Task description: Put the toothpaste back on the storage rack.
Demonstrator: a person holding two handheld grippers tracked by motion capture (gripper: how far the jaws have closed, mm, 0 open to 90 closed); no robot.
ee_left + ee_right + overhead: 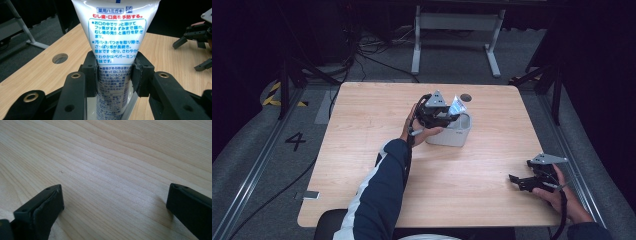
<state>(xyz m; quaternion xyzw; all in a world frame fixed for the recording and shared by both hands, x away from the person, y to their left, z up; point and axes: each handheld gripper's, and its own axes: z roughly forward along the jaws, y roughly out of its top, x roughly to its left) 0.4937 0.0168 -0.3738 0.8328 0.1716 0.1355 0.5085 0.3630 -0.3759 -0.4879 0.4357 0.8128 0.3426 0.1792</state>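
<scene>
The toothpaste tube (113, 50) stands clamped between the left tongs (113, 75).

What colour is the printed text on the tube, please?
Teal on the white tube, with one red line; clearest in the left gripper view.

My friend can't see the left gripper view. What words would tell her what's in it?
A white toothpaste tube with blue and red Japanese writing is pinched between the two black jaws of the left tool. Behind it is a wooden table with a round hole.
</scene>
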